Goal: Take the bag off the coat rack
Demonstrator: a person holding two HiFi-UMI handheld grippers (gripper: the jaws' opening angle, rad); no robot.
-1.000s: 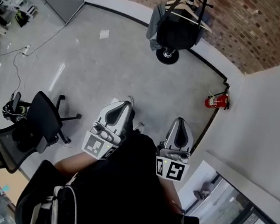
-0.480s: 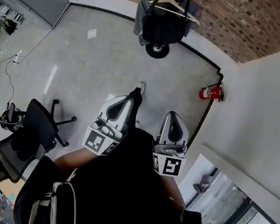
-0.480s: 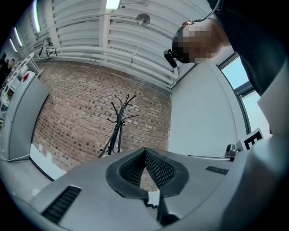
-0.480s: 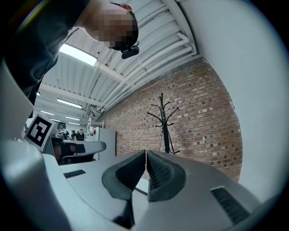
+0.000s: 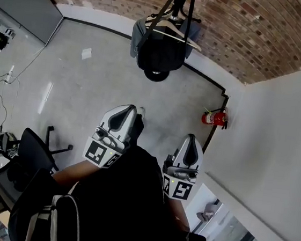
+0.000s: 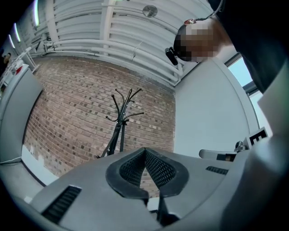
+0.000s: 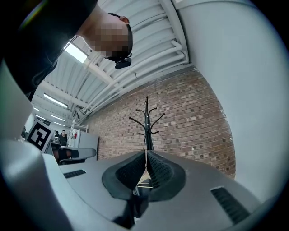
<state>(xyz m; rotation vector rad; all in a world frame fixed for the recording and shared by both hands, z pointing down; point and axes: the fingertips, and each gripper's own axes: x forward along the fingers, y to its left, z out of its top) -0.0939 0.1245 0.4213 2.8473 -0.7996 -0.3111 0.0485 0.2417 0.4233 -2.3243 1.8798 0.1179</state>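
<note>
A black bag (image 5: 158, 59) hangs on the black coat rack (image 5: 179, 1) by the brick wall, beside a pale hanger (image 5: 173, 35) with a grey garment (image 5: 136, 39). Both grippers are held level in front of the person, well short of the rack. My left gripper (image 5: 134, 110) is shut with nothing in it, and the rack's hooks (image 6: 122, 108) show above its pads. My right gripper (image 5: 191, 138) also has its pads together and holds nothing; the rack's pole (image 7: 146, 122) stands straight ahead of it. In both gripper views the bag is hidden behind the jaws.
A red fire extinguisher (image 5: 214, 118) stands at the corner where the white wall (image 5: 278, 137) meets the brick wall (image 5: 247, 25). A black office chair (image 5: 32, 153) is at the left, a cable (image 5: 6, 82) and a paper sheet (image 5: 87, 54) lie on the grey floor.
The person has walked towards the coat rack, so rack and bag appear nearer. Both grippers moved forward with the person and stayed shut. The chair has slipped back to the lower left.
</note>
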